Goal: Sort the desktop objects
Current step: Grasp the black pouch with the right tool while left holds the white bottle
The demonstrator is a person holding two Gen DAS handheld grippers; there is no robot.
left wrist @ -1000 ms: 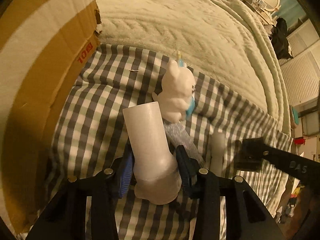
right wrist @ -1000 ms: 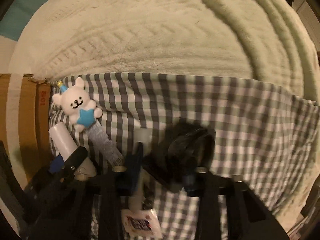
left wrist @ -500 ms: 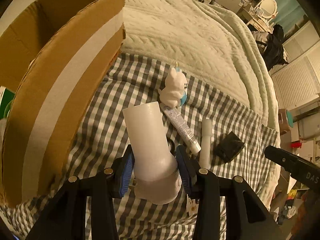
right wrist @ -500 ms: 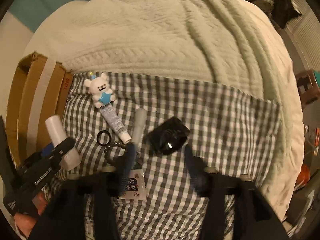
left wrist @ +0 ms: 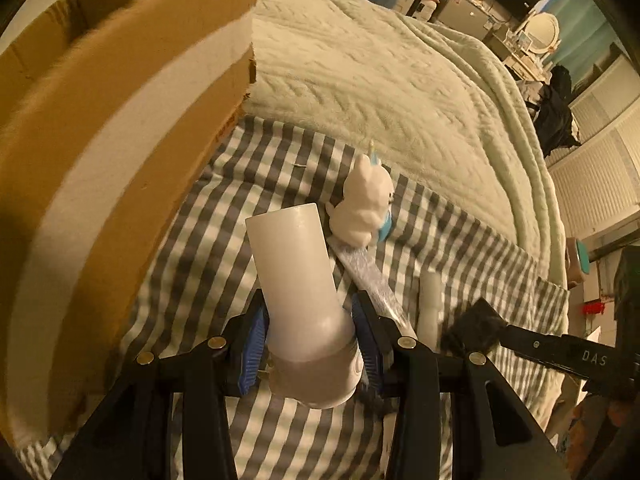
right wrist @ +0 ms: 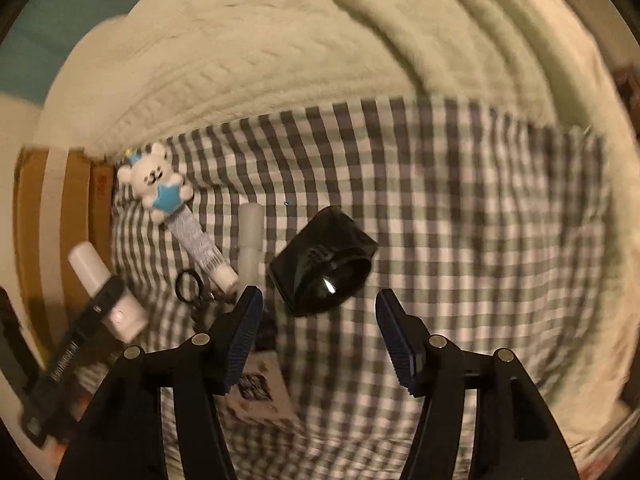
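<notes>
Cardboard box (left wrist: 100,168) stands at far left, on the edge of the checked cloth (right wrist: 460,208). Left gripper (left wrist: 310,344) is clamped on a white bottle (left wrist: 296,280) — smooth cylinder, wider at the base, blue pads pressing both sides of its lower body, held above the cloth beside the box. Next right on the cloth: a white bear figure (right wrist: 156,182) with a blue star, atop a grey tube; a black ring (right wrist: 188,286); a pale white stick (right wrist: 250,240). A glossy black case (right wrist: 324,266) lies just ahead of the right gripper (right wrist: 318,334), untouched. That gripper's jaws have just been opening — now spread, nothing between them.
</notes>
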